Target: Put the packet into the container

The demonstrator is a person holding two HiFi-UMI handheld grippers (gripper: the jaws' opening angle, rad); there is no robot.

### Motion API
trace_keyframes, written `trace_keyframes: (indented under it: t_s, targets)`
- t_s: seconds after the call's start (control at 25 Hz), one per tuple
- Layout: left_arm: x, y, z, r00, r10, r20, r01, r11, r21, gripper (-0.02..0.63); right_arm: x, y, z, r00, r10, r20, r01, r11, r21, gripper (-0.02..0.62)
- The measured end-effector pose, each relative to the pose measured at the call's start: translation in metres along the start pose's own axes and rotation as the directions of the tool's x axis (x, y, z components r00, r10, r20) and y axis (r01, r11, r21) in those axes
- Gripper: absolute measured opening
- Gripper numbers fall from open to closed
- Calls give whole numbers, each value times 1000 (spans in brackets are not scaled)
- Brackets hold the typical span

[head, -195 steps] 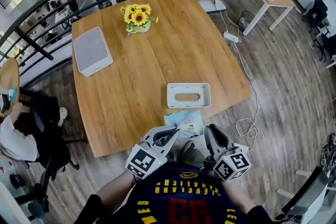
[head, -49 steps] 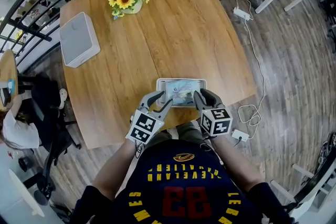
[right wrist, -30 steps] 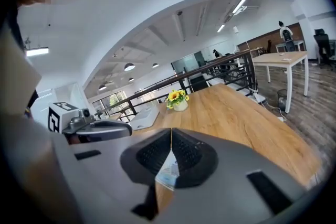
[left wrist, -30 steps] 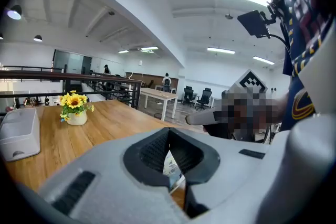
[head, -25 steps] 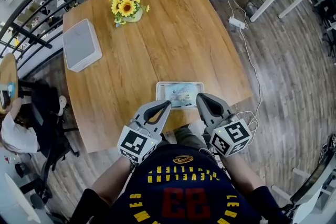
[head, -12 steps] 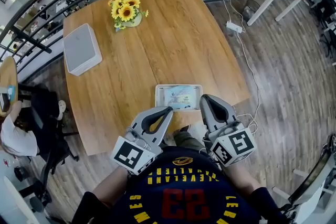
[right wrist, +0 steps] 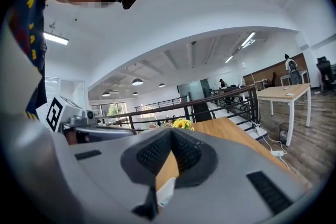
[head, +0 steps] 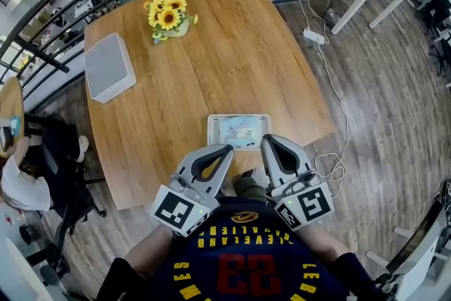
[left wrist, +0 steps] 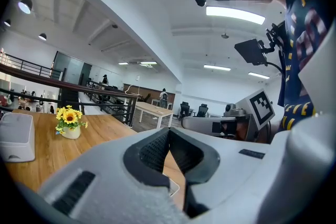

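The white container [head: 212, 132] stands near the front edge of the wooden table [head: 232, 60]. The pale blue packet [head: 239, 130] lies flat inside it. My left gripper [head: 226, 150] hovers just in front of the container's left half, shut and empty. My right gripper [head: 267, 142] hangs beside the container's right end, also shut with nothing in it. In the left gripper view the left gripper [left wrist: 168, 131] has its pads meeting, with a bit of the container's rim [left wrist: 171, 184] below. The right gripper view shows the right gripper [right wrist: 170, 131] closed the same way.
A vase of sunflowers [head: 169, 17] and a grey-white box [head: 109, 67] sit at the table's far left. A black railing [head: 42, 39] runs behind. A power strip [head: 313, 37] and cables lie on the floor at right. A seated person [head: 17, 180] is at far left.
The packet, earlier on the table's front edge, now lies in the container. Both grippers have let go, drawn back toward my body and risen.
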State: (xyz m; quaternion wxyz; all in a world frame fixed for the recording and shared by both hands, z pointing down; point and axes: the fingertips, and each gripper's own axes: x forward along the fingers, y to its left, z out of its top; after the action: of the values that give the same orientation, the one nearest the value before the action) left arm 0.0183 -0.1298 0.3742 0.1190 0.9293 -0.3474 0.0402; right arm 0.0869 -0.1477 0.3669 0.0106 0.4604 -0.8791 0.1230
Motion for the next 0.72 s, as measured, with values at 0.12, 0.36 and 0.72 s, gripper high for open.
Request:
trace_keyframes:
  t_s: [0.12, 0.36, 0.72]
  targets:
    - [-1, 2, -2, 1000, 6, -4, -6, 1000, 8, 9, 1, 0, 1, 1000, 4, 4, -4, 1000, -1, 12]
    - [-1, 1, -6, 1000, 15, -14, -15, 1000, -10, 9, 2, -4, -2, 1000, -5, 0, 5, 1000, 6, 12]
    - [0, 6, -3, 1000, 21, -10, -21, 1000, 5, 9, 4, -2, 3, 1000, 0, 2, 0, 1000, -6, 12]
